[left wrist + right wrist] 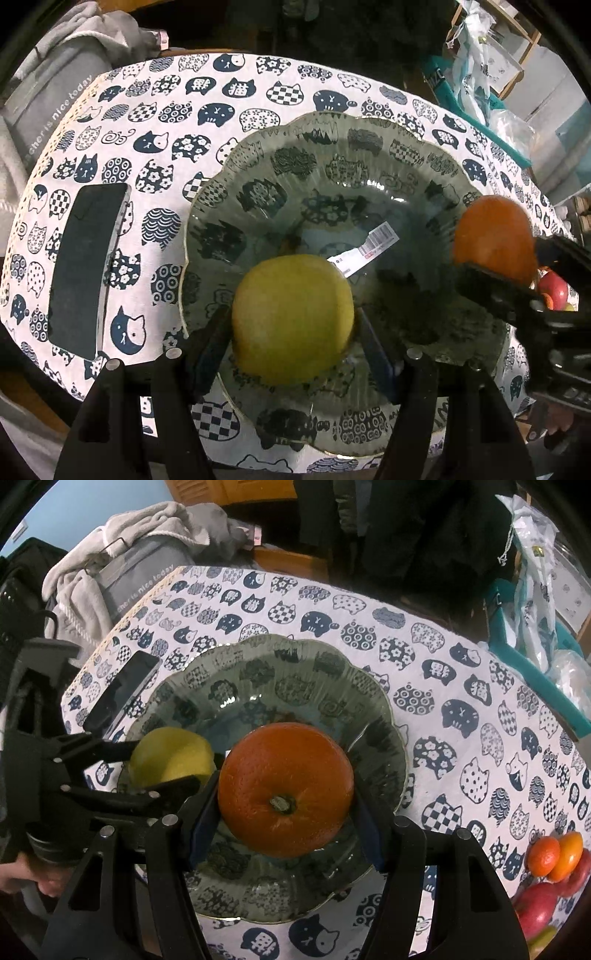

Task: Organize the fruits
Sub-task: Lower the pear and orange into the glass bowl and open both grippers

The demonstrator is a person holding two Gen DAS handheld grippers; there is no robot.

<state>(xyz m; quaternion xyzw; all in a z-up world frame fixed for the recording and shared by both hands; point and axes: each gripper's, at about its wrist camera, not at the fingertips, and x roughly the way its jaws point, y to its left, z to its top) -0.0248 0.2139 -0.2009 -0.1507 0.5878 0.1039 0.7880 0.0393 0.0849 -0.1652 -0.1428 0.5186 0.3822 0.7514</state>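
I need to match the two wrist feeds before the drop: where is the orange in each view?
Left wrist: the orange sits at the right edge, over the glass bowl's right rim, clamped in the right gripper.
Right wrist: the orange fills the centre, between the gripper's own fingers, above the bowl.
Shared landmark: the black phone, lying on the cat-print cloth left of the bowl in both.

lemon point(291, 317) left of orange point(495, 236), over bowl point(369, 155)

lemon point(291, 317): 1; orange point(284, 788): 1; glass plate point(388, 155): 1; phone point(85, 266): 1; grippers: 2
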